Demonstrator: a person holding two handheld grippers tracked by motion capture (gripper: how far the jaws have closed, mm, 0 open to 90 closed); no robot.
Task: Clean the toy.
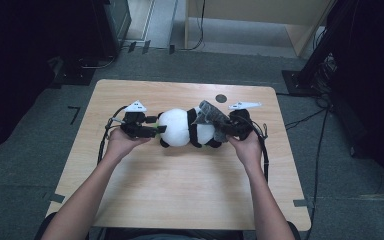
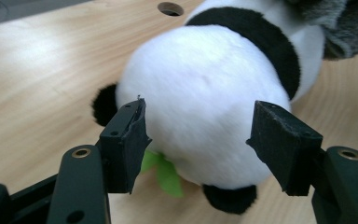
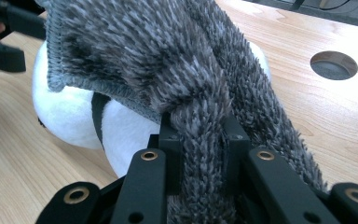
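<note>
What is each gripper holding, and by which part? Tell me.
The right gripper is shut on the grey cloth, pinching a bunched fold of it. The left gripper holds nothing: its jaws stand open around the panda, clear of its white fur.

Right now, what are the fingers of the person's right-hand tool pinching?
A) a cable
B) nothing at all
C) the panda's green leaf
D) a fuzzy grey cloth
D: in the right gripper view the right gripper has its fingers closed on a bunched fold of the fuzzy grey cloth, which drapes over the plush panda on the table.
</note>
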